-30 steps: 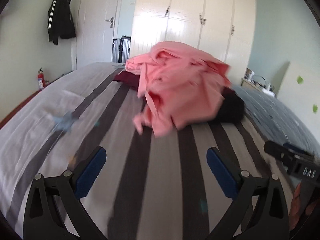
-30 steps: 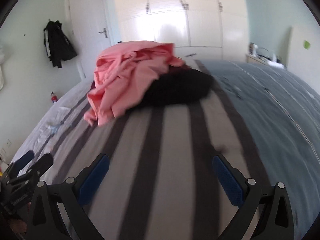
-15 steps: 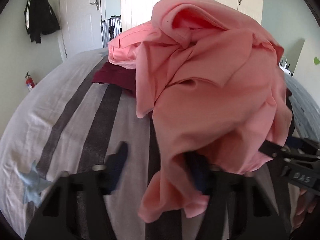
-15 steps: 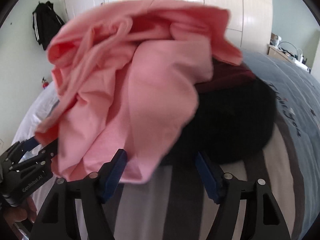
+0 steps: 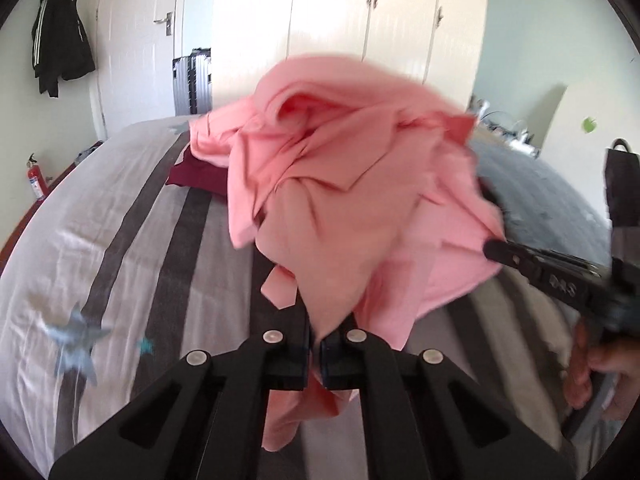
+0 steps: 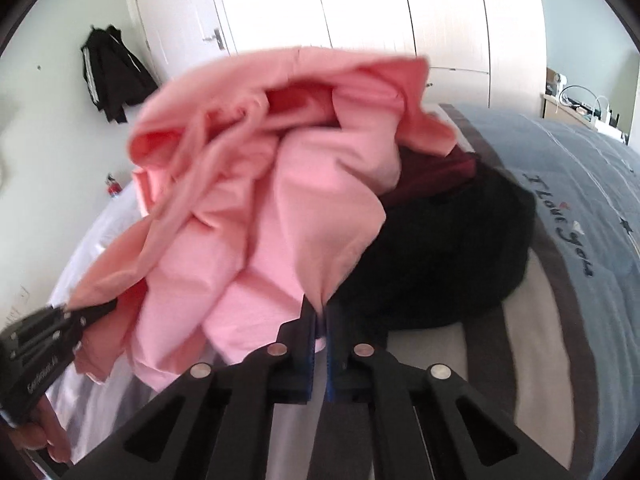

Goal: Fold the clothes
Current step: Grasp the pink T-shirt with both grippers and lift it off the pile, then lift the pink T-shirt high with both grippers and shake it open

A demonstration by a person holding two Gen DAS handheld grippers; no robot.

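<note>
A crumpled pink garment (image 5: pixel 352 184) hangs bunched over the striped bed (image 5: pixel 120 240). My left gripper (image 5: pixel 315 340) is shut on a lower fold of it. My right gripper (image 6: pixel 320 320) is shut on another fold of the pink garment (image 6: pixel 256 200). Each gripper shows in the other's view: the right gripper at the right edge of the left wrist view (image 5: pixel 560 276), the left gripper at the lower left of the right wrist view (image 6: pixel 52 344). A dark red garment (image 6: pixel 436 172) and a black garment (image 6: pixel 448 256) lie under and behind the pink one.
A blue-grey quilt (image 6: pixel 592 216) covers the bed's right side. White wardrobes (image 5: pixel 360 32) and a door (image 5: pixel 140 40) stand behind the bed. A black jacket (image 5: pixel 60 48) hangs on the left wall, with a red fire extinguisher (image 5: pixel 35 180) below.
Both grippers went from wide open over the bed to shut on folds of the pink garment. The garment is now lifted and bunched closer to the cameras.
</note>
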